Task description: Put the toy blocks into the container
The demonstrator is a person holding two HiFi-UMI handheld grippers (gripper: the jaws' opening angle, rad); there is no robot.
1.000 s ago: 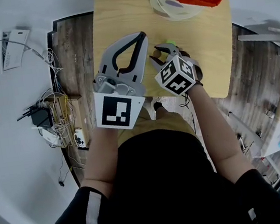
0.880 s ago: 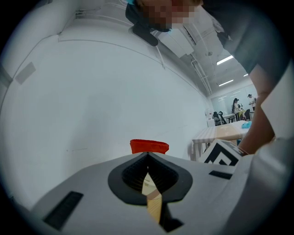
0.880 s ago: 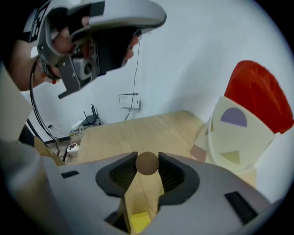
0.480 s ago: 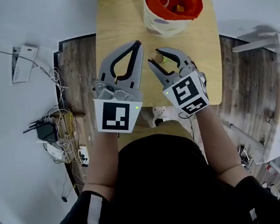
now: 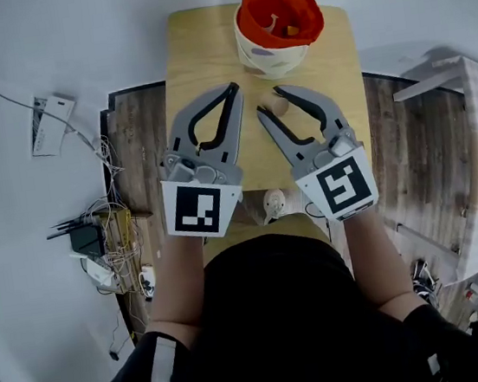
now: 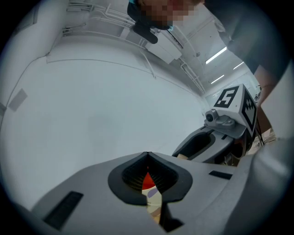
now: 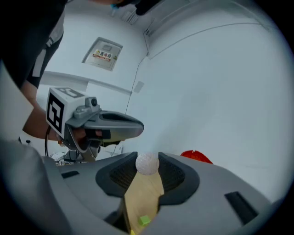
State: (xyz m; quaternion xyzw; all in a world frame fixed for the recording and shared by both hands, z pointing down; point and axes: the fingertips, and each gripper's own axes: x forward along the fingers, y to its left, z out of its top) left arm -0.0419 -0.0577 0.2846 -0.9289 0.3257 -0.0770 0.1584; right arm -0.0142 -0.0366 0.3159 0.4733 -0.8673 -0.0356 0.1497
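A white container with an orange lining [image 5: 274,24] stands at the far end of the wooden table [image 5: 203,51]. My right gripper [image 5: 273,103] hovers above the table's middle, shut on a small pale ball [image 5: 277,106]. In the right gripper view the ball [image 7: 147,164] is pinched between the jaw tips. Far below it a green block [image 7: 144,221] lies on the table, and the container's orange rim [image 7: 196,156] shows to the right. My left gripper [image 5: 233,90] hangs beside the right one, shut and empty. Through its jaws shows a sliver of the container [image 6: 148,181].
The table is narrow, with wood floor on both sides. A tangle of cables and a power strip [image 5: 97,239] lies on the floor at the left, next to a white box [image 5: 54,123]. White furniture [image 5: 476,137] stands at the right.
Both grippers have risen, the right one much more, carrying the ball up off the table. The green block beside the right gripper has dropped out of the head view.
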